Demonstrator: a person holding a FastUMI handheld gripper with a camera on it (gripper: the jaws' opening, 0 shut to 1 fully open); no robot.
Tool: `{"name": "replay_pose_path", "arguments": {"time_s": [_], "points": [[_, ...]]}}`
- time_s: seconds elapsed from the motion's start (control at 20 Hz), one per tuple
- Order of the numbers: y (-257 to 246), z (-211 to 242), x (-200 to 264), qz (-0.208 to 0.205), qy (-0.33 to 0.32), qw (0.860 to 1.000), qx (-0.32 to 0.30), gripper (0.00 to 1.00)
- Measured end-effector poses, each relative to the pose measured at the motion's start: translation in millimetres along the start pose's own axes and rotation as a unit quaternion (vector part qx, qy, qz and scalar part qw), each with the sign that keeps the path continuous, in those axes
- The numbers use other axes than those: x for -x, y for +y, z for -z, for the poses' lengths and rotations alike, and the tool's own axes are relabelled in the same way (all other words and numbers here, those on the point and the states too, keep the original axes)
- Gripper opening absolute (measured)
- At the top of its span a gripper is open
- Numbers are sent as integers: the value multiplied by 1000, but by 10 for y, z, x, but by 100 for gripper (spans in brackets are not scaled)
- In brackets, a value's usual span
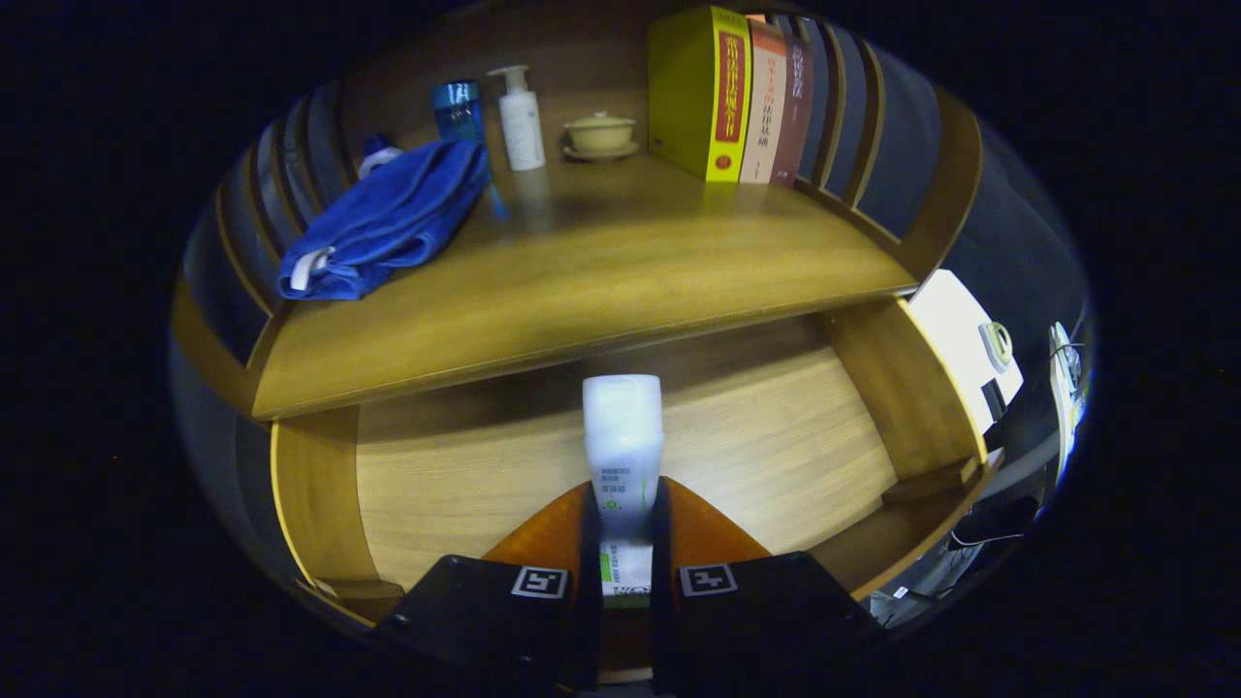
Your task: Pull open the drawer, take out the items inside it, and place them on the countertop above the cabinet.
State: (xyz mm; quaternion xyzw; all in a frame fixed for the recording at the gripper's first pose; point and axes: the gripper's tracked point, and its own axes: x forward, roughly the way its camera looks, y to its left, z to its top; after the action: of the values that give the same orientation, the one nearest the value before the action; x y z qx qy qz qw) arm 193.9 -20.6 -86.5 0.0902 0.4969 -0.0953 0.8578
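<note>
1. The hand-held gripper is grasping a white tube, both fingers pressing on its lower end, the cap pointing ahead.
2. The tube is hanging over the open drawer, whose bare wooden floor is lying just below the surface; the step in hand appears to be the lift-out.
3. The next move is calling for raising the tube clear of the surface's front edge, then setting it down on a free patch.
4. On the surface, a blue towel is lying at the left; behind it are standing a blue bottle and a white pump bottle; a lidded cup and books are sitting further right.
5. Beside the drawer, a white box is resting.
</note>
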Motion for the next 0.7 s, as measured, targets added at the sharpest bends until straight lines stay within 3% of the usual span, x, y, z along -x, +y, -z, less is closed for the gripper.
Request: {"name": "replay_pose_path", "arguments": {"time_s": [0.25, 0.45, 0.7], "points": [[-54, -190, 524, 19, -76, 997, 12, 28], [-153, -736, 835, 39, -154, 987, 27, 28], [-71, -1475, 589, 14, -193, 979, 63, 28]]}}
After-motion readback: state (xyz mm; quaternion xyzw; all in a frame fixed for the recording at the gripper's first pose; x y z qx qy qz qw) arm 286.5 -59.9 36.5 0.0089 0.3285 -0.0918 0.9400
